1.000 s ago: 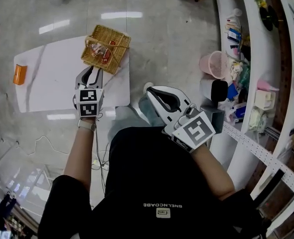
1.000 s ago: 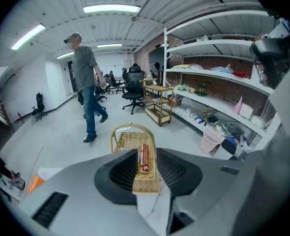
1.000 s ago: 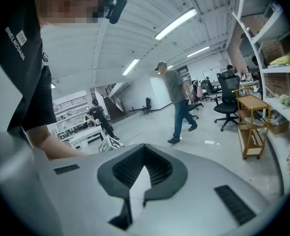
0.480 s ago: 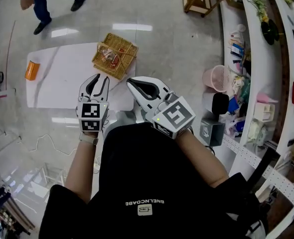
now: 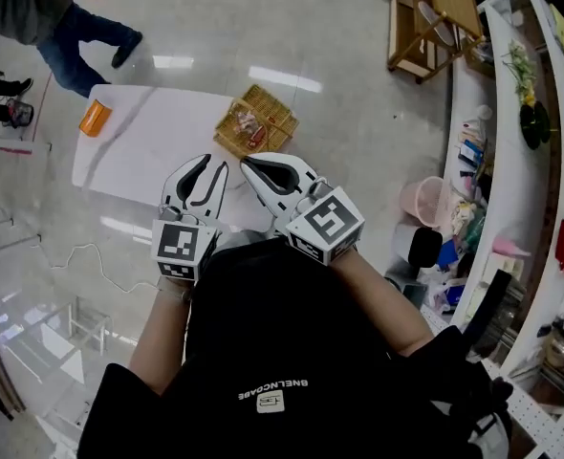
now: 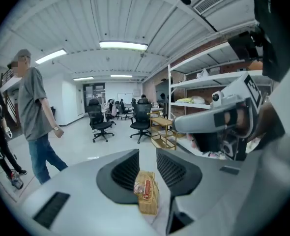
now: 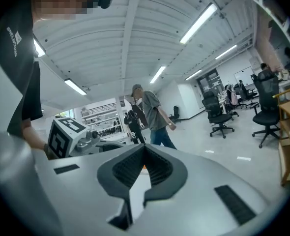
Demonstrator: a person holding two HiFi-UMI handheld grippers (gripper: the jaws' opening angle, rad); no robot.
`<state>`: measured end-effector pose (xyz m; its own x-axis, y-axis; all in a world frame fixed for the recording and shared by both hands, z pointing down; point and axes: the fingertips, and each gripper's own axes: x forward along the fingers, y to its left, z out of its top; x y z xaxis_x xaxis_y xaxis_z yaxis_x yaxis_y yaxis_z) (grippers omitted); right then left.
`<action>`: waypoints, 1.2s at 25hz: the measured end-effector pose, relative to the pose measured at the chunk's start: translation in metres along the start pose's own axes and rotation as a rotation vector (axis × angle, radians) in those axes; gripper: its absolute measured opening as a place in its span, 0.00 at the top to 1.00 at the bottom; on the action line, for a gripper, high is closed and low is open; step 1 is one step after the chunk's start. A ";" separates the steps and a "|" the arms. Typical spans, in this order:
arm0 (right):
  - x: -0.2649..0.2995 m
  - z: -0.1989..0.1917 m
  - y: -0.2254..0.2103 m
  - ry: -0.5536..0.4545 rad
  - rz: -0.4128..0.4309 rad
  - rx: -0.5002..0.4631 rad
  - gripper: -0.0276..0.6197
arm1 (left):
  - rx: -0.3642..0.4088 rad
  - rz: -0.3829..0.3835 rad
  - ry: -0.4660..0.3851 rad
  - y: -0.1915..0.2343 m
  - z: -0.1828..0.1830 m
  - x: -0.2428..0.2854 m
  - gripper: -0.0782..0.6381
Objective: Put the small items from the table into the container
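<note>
The left gripper hangs in the air on the near side of the white table, its jaws a little apart with nothing clamped between them. In the left gripper view the gap frames the wicker basket, which stands well beyond the jaws. The right gripper is just beside the left one. In its own view the jaw tips meet and hold nothing. A small orange speck shows low in the slit between the pads, possibly the orange item on the table, though it is too small to be sure.

The wicker basket sits at the table's right end, on the far side from the person. It already holds small packets, one with a red label whose print is too small to read. One flat orange item lies at the table's opposite, left end, well apart from the basket and from both grippers.

Each gripper carries a cube with black-and-white square markers. The black shirt of the person holding the grippers bears a short white line of capitals, seen upside down and not reliably legible. A second person stands beyond the table's left end. A pink waste basket stands by the shelving on the right.
</note>
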<state>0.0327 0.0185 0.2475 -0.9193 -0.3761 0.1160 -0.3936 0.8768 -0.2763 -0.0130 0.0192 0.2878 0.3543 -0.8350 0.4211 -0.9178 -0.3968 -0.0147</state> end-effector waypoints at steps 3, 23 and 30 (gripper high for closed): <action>0.015 0.005 0.005 0.007 0.049 -0.012 0.96 | -0.047 0.017 -0.083 0.010 0.018 -0.015 0.73; 0.057 0.023 0.025 0.026 0.231 -0.081 0.96 | -0.257 0.163 -0.334 0.055 0.042 -0.082 0.88; 0.053 0.017 0.027 0.041 0.239 -0.097 0.96 | -0.256 0.153 -0.298 0.049 0.030 -0.076 0.88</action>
<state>-0.0266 0.0175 0.2296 -0.9847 -0.1445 0.0973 -0.1621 0.9647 -0.2077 -0.0796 0.0518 0.2280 0.2124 -0.9656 0.1500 -0.9654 -0.1836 0.1849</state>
